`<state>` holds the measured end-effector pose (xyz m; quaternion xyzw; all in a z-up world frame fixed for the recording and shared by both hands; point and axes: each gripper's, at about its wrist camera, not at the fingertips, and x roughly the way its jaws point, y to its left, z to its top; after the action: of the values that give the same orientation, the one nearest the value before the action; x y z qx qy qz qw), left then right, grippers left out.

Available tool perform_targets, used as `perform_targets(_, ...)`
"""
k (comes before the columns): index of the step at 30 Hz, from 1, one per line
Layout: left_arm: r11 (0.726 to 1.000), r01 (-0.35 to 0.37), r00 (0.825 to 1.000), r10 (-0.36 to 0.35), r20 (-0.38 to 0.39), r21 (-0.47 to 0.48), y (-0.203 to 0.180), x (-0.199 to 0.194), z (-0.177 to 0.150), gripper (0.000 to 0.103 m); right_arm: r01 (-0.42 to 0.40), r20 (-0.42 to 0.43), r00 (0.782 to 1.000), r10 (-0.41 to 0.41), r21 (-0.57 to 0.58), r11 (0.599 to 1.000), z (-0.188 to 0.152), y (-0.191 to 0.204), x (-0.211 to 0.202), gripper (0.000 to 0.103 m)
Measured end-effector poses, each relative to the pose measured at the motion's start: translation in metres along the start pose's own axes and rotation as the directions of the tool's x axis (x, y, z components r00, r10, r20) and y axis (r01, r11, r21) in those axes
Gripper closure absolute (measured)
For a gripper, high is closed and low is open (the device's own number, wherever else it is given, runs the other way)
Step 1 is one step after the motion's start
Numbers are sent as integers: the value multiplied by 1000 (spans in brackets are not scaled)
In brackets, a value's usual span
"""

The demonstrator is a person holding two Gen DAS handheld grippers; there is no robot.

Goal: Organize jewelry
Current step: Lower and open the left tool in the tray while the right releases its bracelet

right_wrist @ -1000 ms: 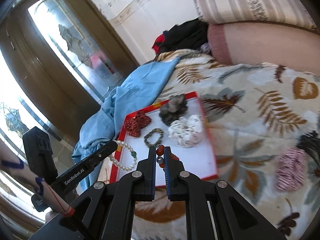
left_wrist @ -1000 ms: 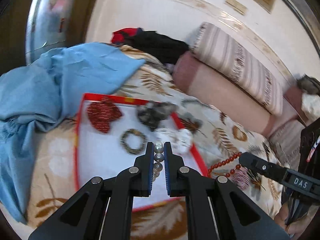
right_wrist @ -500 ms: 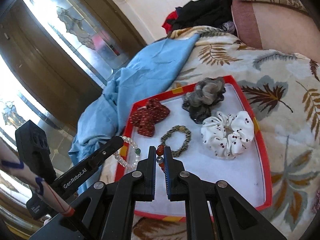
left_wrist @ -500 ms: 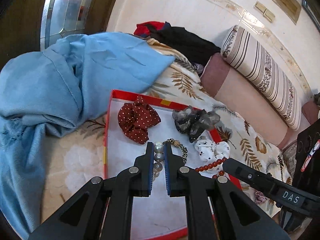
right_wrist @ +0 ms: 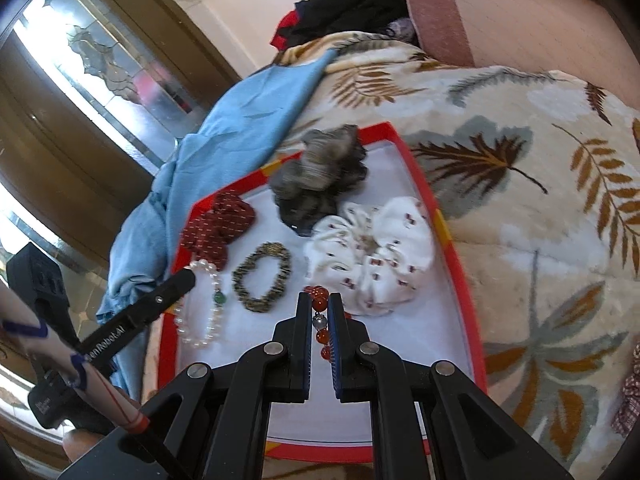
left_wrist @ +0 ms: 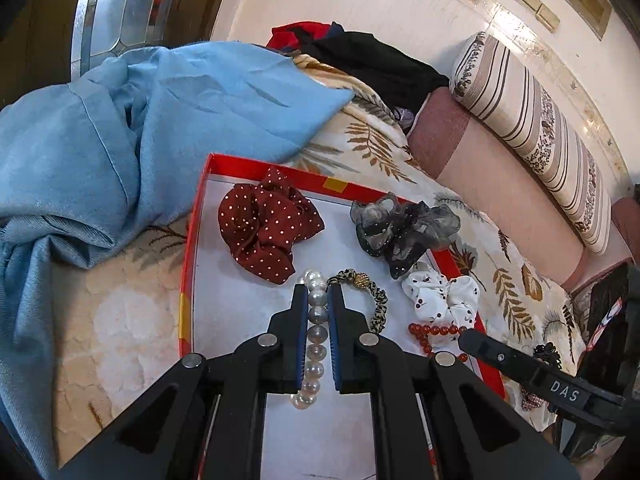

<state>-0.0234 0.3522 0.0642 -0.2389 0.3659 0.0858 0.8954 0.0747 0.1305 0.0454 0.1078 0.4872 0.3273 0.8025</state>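
Placing step: the left gripper point(left_wrist: 318, 304) pinches the pearl bracelet point(left_wrist: 314, 336), the right gripper point(right_wrist: 320, 312) the red bead bracelet point(right_wrist: 322, 322), both low-centre over the red tray point(right_wrist: 460, 264). Next, lower and release.

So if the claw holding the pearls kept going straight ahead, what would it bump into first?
Probably the dark red polka-dot scrunchie. The left claw, shut on the white pearl bracelet, points at its near edge inside the red-rimmed tray. Depth is hard to judge; the tray floor might come first.
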Motion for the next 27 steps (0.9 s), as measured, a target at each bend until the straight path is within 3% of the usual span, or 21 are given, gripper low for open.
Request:
perform_targets(19,1000,8,996,-7,-85,11,-10,32,-12,94,58,-27,998,-57,43,997,-15,-27,1,93)
perform_targets(27,1000,11,997,-10,-71,13,-12,23,-14,94,53,-27,998,-52,50,997,-18,-30,-12,90)
